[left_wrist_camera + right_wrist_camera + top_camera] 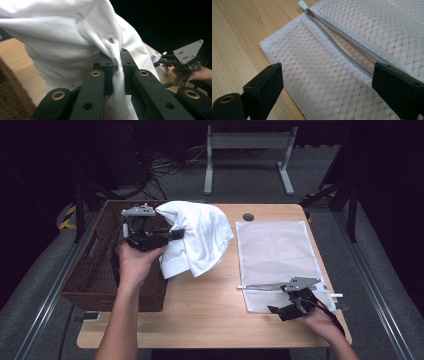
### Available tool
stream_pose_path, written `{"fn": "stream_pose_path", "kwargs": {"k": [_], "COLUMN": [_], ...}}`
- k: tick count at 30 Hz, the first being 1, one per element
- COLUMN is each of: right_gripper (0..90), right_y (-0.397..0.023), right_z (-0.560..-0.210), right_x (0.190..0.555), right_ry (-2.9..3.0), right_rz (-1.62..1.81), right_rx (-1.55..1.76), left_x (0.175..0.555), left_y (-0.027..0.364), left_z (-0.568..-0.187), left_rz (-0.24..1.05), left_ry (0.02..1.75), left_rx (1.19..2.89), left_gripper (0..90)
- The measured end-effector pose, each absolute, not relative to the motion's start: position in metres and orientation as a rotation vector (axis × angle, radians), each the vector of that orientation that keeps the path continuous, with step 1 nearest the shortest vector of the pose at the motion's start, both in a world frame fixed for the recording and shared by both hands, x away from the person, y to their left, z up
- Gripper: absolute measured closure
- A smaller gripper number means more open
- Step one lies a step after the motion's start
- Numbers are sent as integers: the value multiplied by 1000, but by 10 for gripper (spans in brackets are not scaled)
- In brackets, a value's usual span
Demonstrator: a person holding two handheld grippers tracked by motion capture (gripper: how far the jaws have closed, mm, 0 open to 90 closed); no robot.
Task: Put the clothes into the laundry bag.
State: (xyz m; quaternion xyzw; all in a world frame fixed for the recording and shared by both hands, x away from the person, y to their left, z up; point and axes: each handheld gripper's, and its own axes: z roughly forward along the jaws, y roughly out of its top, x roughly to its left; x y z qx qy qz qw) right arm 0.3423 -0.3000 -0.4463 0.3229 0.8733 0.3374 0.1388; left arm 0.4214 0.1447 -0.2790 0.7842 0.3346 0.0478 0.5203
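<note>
We see left hand-held gripper (117,75), jaws clamped tight on fold of white cloth (75,40). Cloth bunches between jaws, billows up and left. Table (15,57) beneath at left, brown basket (12,100) at lower-left corner. Far right: other hand-held gripper (162,62) with grey plate (188,51), held in hand (202,75); we can't read its jaws.

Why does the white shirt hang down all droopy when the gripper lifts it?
The white shirt is probably soft and floppy: it bunches where the left gripper pinches it and sags over the basket edge. It looks light, so it would likely drag and fold rather than slide stiffly.
</note>
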Motion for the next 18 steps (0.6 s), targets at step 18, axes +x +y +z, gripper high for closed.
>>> {"fn": "stream_pose_path", "kwargs": {"k": [18], "right_gripper": [108], "right_y": [-303], "right_z": [-446], "right_x": [343], "right_ry": [2520], "right_rz": [977], "right_rx": [939], "left_x": [435], "left_y": [86], "left_z": [-348], "left_rz": [-70], "left_ry": [808], "left_rx": [2011], "left_gripper": [841]}}
